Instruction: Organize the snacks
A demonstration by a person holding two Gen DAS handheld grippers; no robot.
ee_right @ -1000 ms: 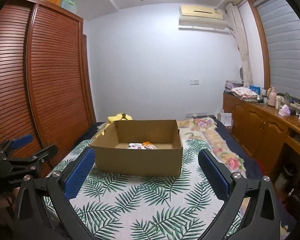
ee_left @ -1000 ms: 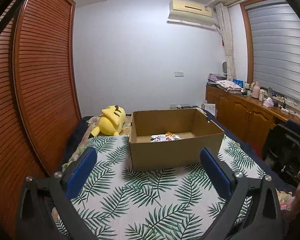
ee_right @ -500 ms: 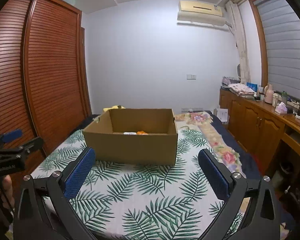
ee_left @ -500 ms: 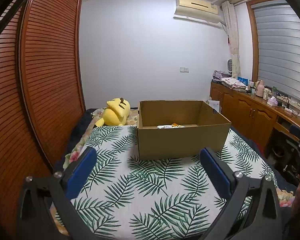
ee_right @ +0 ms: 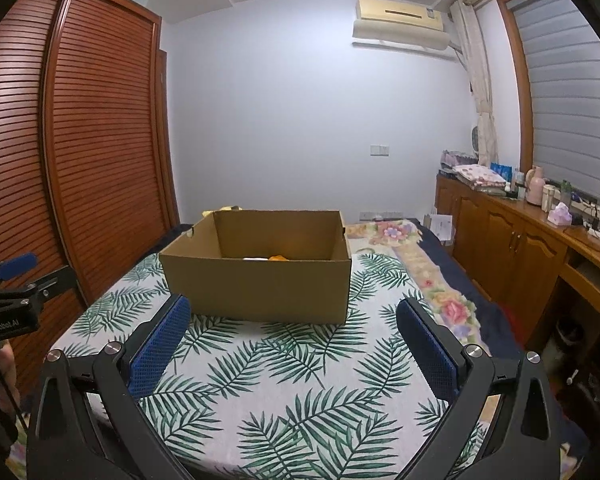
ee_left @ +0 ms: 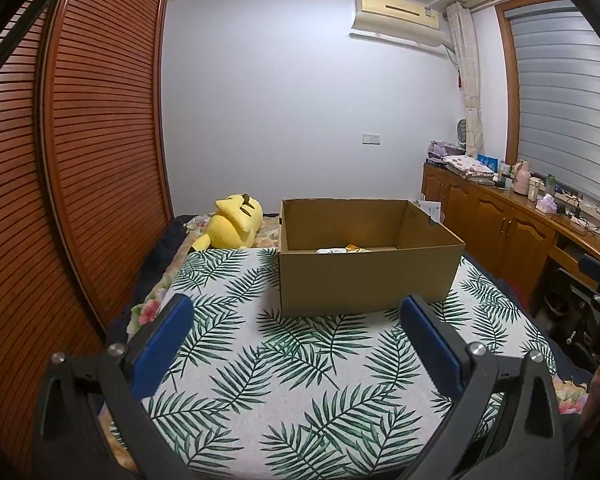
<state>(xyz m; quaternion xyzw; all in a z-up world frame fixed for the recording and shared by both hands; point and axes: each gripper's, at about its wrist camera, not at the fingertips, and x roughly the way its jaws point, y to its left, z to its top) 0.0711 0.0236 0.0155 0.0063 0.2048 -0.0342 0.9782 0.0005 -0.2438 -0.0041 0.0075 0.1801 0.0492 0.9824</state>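
Cardboard box (ee_left: 364,276): one, open-topped, on the palm-print bed cover (ee_left: 300,368), likely the collecting place for snacks.
Snacks (ee_left: 342,249): lying on the box floor near its front wall; at least two packets show, one white, one orange; the exact count is hidden by the wall.
Left hand-held gripper (ee_left: 296,344): spread wide, holding nothing, short of the box.
Right hand-held gripper (ee_right: 296,344): likewise spread and empty.
Yellow plush toy (ee_left: 234,228): one, beside the box, probably unrelated.

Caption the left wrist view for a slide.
Open left gripper faces a cardboard box holding snacks on a leaf-print bedspread.
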